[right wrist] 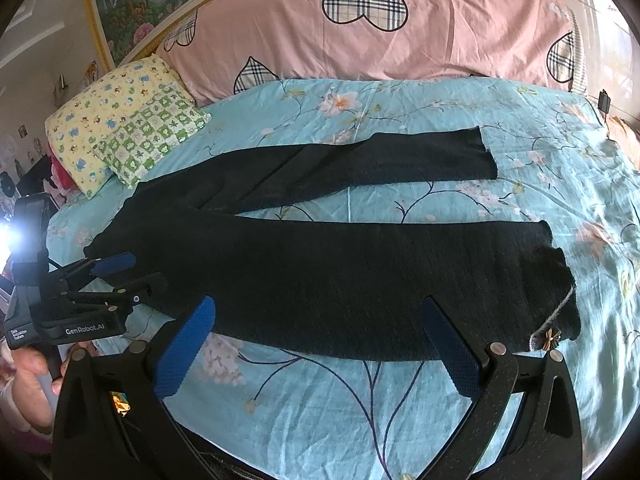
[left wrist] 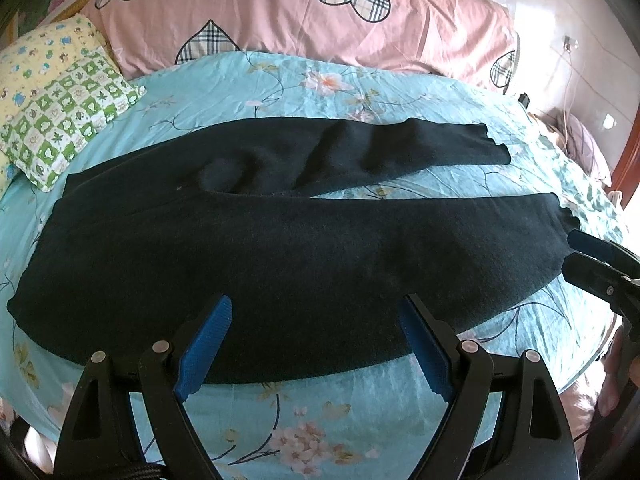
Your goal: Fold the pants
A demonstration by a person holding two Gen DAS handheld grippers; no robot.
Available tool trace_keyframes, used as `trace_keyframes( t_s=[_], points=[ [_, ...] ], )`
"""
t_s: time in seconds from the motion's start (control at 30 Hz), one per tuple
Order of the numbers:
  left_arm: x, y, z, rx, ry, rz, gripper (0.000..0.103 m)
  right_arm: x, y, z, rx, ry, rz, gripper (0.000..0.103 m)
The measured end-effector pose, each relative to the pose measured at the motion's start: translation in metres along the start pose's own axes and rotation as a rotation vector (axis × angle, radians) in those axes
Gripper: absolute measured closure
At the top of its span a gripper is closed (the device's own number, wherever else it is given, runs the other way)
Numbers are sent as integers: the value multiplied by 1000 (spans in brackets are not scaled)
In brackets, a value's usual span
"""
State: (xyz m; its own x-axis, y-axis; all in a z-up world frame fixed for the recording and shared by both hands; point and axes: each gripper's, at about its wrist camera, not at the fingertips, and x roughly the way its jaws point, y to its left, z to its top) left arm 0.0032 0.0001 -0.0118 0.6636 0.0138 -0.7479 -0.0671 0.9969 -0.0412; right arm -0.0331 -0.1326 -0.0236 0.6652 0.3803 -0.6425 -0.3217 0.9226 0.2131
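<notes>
Black pants (left wrist: 300, 240) (right wrist: 340, 280) lie flat on a turquoise flowered bedsheet (left wrist: 248, 424) (right wrist: 320, 408). The waist is at the left and the two legs spread apart toward the right. My left gripper (left wrist: 317, 300) is open, hovering over the near edge of the pants close to the waist end; the right wrist view shows that left gripper (right wrist: 144, 268) at the waist's near corner. My right gripper (right wrist: 319, 301) is open over the near leg's lower edge, and the left wrist view shows this right gripper (left wrist: 569, 250) beside that leg's hem. Nothing is held.
A long pink pillow with plaid hearts (left wrist: 280, 12) (right wrist: 380, 32) runs along the back. A yellow pillow and a green checked pillow (left wrist: 68, 112) (right wrist: 148, 136) lie at the back left, near the waist. A person's hand (right wrist: 28, 376) holds the left gripper's handle.
</notes>
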Motion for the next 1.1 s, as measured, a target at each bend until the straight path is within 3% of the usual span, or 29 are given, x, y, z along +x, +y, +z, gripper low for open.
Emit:
trace_keyframes(
  t_s=[0.67,0.93,1.03,1.1],
  points=[
    [9,9,17,22,8,-7,17,6,0,13,3,5,-7,0],
    [22,14,52,91,-1,-30,17,17,-28,40,54,2,-3,0],
    [27,14,69,121,-10,-29,17,26,-43,51,98,28,46,0],
    [31,13,80,145,-13,-36,17,32,-51,59,106,40,24,0]
  ],
)
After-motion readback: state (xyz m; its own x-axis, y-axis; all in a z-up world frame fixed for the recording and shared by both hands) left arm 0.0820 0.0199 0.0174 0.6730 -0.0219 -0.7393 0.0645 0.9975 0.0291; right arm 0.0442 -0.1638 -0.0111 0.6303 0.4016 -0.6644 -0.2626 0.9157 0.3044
